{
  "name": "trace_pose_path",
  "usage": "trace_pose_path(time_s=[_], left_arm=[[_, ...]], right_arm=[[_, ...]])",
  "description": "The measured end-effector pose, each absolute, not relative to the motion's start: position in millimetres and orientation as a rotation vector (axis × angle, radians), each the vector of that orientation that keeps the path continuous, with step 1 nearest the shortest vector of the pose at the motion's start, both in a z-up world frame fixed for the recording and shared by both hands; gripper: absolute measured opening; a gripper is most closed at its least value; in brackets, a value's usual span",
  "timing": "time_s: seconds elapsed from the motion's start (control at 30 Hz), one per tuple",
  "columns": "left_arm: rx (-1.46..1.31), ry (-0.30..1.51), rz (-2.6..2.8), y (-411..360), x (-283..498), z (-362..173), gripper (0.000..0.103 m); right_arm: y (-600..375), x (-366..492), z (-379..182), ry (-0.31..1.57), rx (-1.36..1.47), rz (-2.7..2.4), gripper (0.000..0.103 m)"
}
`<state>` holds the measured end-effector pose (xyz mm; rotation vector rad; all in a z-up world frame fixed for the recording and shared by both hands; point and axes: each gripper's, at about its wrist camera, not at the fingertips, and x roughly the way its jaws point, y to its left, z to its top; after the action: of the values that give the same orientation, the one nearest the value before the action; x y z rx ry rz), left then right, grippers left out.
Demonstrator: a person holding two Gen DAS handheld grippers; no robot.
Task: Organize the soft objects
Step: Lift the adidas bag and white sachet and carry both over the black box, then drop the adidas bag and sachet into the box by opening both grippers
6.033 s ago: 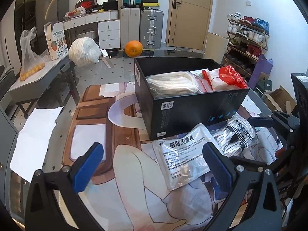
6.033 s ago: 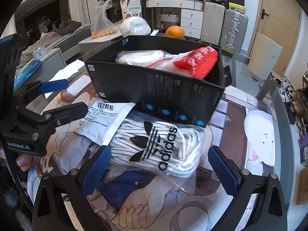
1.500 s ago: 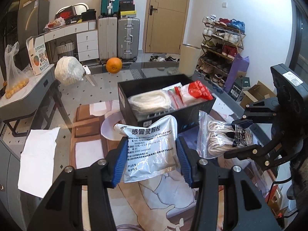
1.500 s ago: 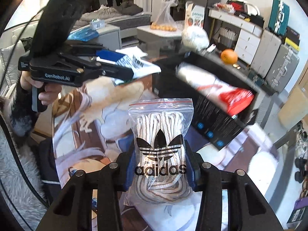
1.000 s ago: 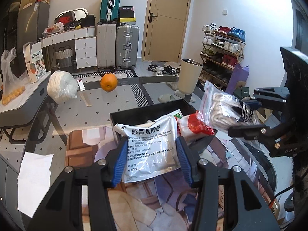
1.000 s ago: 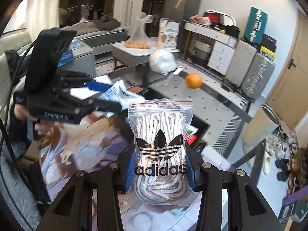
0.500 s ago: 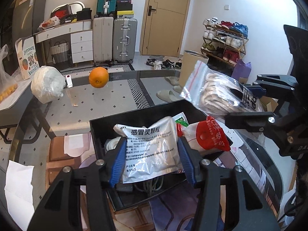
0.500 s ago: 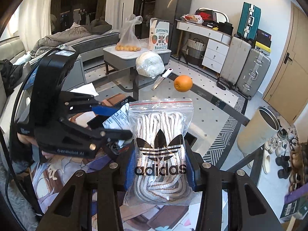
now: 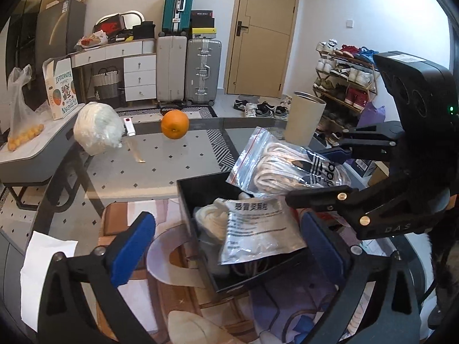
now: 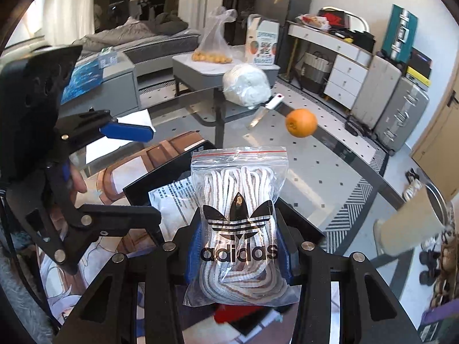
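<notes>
**A:** quick q, what's the left gripper (image 9: 226, 246) doing rn?

**B:** jaws spread wide, nothing between the blue pads (image 9: 132, 246). The white packet (image 9: 258, 229) w/ printed text lies just ahead of the jaws, inside the black box (image 9: 195, 215), resting on a white rope bundle (image 9: 209, 220) and tilted toward the right pad.

**A:** and the right gripper (image 10: 238, 255)?

**B:** clamped on the zip bag (image 10: 238, 200), the clear one w/ the adidas logo and striped laces inside. Both pads press its lower half, top w/ the red seal stands up past the fingertips. From the left cam you see that bag (image 9: 287, 166) held above the box's far right corner, not touching the packet afaict.

**A:** anything else in the box?

**B:** something red (image 10: 238, 315) shows below the bag in the right cam, can't tell what it is.

**A:** rest of the table?

**B:** glass table (image 9: 172, 169), well beyond the jaws: an orange (image 9: 174, 124), a white plastic-wrapped bundle (image 9: 97, 132) and a knife (image 10: 265, 110) beside it. Printed mat (image 9: 137, 286) under the box, sheet of white paper (image 9: 43, 269) off to the left pad's outer side.
</notes>
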<state>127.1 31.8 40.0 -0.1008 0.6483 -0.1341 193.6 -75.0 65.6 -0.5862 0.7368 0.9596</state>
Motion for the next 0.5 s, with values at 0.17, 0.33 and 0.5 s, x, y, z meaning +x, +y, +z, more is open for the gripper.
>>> trace_pose_path(time_s=[0.17, 0.33, 0.5], left_arm=[[-0.119, 0.665, -0.115, 44, 126, 33, 0.102], [-0.127, 0.662, -0.122, 46, 123, 30, 0.102], [-0.128, 0.662, -0.131, 44, 120, 29, 0.102]], right_arm=[[-58, 194, 55, 0.738, -0.680, 0.957, 0.071], [-72, 195, 63, 0.730, -0.646, 0.931, 0.075], [-83, 204, 58, 0.751, -0.643, 0.840, 0.075]])
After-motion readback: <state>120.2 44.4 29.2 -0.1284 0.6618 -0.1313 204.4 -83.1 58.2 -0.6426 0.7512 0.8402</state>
